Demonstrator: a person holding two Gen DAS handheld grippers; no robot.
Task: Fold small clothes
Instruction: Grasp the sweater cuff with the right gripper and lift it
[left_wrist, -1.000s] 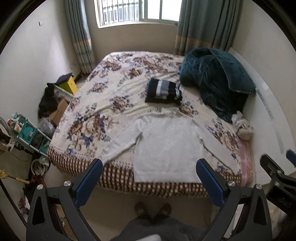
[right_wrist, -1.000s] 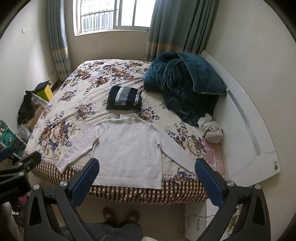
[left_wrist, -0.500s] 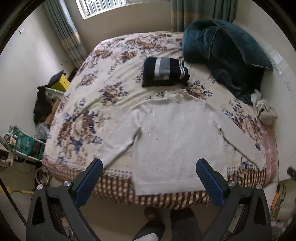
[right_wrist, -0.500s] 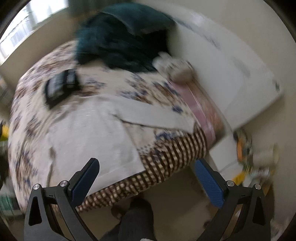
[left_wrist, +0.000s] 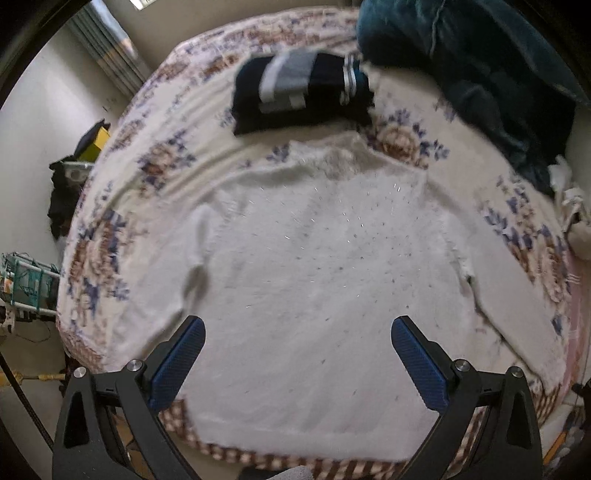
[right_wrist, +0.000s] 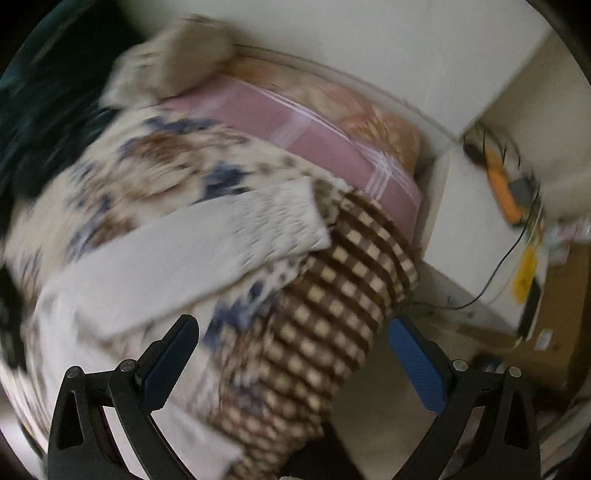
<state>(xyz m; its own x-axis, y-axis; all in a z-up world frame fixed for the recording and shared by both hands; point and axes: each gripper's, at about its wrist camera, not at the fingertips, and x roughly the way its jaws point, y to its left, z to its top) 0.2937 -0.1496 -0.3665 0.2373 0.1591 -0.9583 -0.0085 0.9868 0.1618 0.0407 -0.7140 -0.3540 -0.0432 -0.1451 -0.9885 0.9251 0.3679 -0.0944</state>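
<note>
Left wrist view: the white knitted sweater (left_wrist: 314, 280) lies flat, sleeves out, at the near edge of the floral-covered bed (left_wrist: 155, 166), ready for folding. The left hand-held gripper (left_wrist: 295, 365) hangs spread above its hem. The right hand-held gripper (right_wrist: 291, 365), spread and empty, faces the right sleeve cuff (right_wrist: 280, 218) by the near right corner.

right-wrist view motion-blurred, white sweater (right_wrist: 207, 247) smeared, teal quilt (left_wrist: 480, 55) cropped by frame edge

A white sweater (left_wrist: 314, 280) lies on a cream bedspread (left_wrist: 173, 173) with brown and blue flowers and a brown-checked border (right_wrist: 332, 306); the folded garment (left_wrist: 299, 92) is navy with grey and white stripes, the quilt (left_wrist: 480, 66) dark teal, the gripper pads (left_wrist: 177, 363) blue
</note>
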